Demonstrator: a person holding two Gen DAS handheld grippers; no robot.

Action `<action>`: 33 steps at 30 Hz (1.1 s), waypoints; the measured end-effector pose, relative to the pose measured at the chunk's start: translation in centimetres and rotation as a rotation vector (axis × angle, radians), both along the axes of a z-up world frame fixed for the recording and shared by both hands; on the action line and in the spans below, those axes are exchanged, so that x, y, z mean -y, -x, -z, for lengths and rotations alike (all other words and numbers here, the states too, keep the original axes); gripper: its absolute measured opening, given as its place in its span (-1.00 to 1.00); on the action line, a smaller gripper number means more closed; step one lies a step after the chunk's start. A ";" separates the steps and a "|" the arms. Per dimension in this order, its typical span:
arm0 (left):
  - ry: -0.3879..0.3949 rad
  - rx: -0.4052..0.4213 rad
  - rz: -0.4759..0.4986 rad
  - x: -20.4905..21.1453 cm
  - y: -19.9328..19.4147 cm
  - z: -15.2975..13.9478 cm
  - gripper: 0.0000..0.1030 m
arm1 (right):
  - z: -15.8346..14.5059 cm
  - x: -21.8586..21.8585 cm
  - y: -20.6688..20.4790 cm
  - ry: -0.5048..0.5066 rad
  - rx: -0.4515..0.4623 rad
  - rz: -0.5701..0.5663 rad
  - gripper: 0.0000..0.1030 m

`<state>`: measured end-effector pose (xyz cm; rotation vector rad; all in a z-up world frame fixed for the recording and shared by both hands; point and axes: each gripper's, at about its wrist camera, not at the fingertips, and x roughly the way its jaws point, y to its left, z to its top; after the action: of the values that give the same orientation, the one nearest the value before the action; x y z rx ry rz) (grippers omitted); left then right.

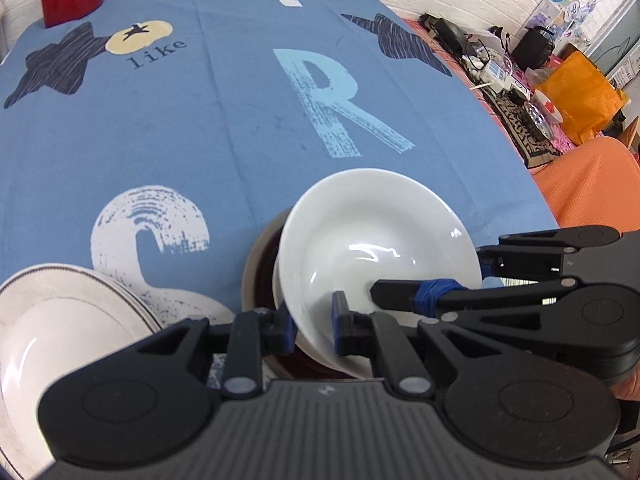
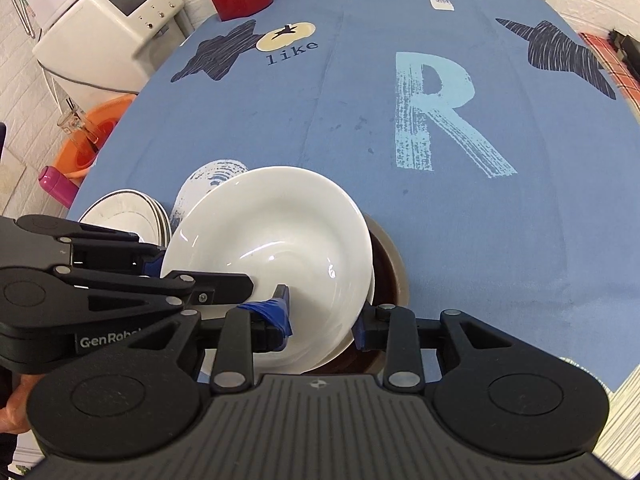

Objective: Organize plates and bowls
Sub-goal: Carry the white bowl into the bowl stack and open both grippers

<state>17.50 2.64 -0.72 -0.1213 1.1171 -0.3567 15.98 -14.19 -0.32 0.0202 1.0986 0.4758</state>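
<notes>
Two tongs (image 1: 314,330) (image 2: 322,320) on one white bowl (image 1: 380,248).

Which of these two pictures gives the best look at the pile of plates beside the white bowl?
The left wrist view: the stack of plates fills its lower left corner, dark rim line and shiny well plain to see. The right wrist view shows only the stacked far edges behind the left gripper.

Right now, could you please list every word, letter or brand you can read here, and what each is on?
"like": tablecloth, under the cream circle.
"R": large pale letter on the tablecloth.
"GenRobo", cut off: left tongs.
White machine: brand and button labels too small to read.
Orange bag: print too blurred to read.
</notes>
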 end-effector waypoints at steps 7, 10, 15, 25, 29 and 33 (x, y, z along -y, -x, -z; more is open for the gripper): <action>0.045 -0.025 -0.003 -0.7 0.2 0.2 -0.87 | 0.0 -0.3 -0.1 0.002 -0.009 -0.008 -0.68; 0.062 -0.045 0.005 -1.0 0.2 0.2 -0.57 | -0.1 -0.2 -0.2 -0.004 -0.015 -0.010 -0.69; 0.083 -0.073 0.015 -1.2 0.1 0.2 -0.50 | -0.1 -0.2 -0.5 -0.003 -0.035 -0.008 -0.72; 0.134 -0.112 0.043 -2.9 -0.1 -1.0 0.08 | 0.0 0.1 -1.0 -0.013 -0.065 0.003 -0.70; 0.154 -0.114 0.019 -4.2 -0.3 -1.2 0.08 | -0.1 0.0 -1.1 -0.008 -0.068 0.003 -0.70; 0.153 -0.101 0.005 -5.1 -0.3 -1.5 0.09 | -1.1 -0.3 -1.1 0.039 -0.053 -0.010 -0.69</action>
<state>17.78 7.69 0.73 -0.2739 1.1899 -0.4443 17.09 -13.90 0.81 -0.0067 1.1604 0.4654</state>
